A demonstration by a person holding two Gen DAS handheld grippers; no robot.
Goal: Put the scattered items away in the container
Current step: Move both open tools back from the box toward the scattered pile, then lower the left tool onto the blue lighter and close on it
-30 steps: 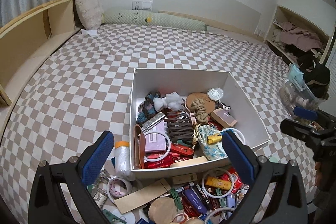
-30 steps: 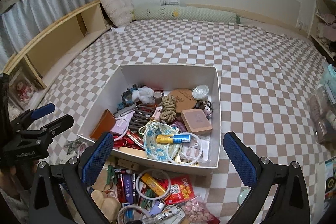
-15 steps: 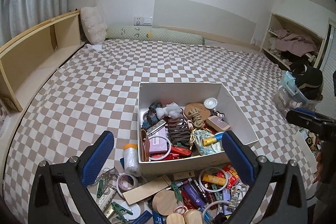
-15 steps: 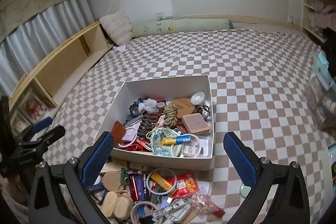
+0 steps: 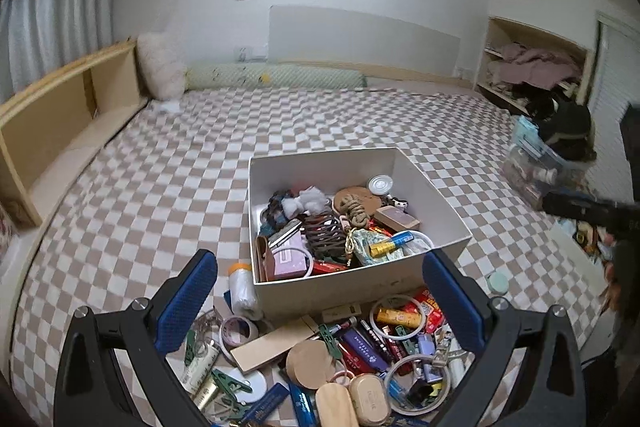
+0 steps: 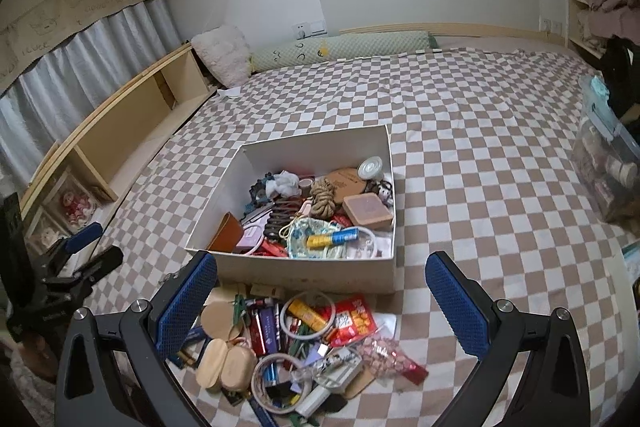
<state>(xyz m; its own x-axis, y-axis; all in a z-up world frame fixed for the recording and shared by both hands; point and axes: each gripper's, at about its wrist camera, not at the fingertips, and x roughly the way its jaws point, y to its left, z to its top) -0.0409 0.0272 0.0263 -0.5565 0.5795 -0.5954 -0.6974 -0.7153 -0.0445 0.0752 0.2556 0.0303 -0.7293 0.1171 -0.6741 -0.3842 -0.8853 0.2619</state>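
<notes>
Bedspread (image 6: 460, 155) checkered, bedroom; white box (image 6: 316, 271) centre, clutter (image 6: 296, 331) in front; both jaws wide apart, empty.

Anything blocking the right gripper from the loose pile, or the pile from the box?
Nothing visible between the open right gripper and the loose pile; the pile lies directly below its fingers. Between the pile and the white box only the box's near wall stands, so items need lifting over it. The box is open-topped but already quite full.
</notes>
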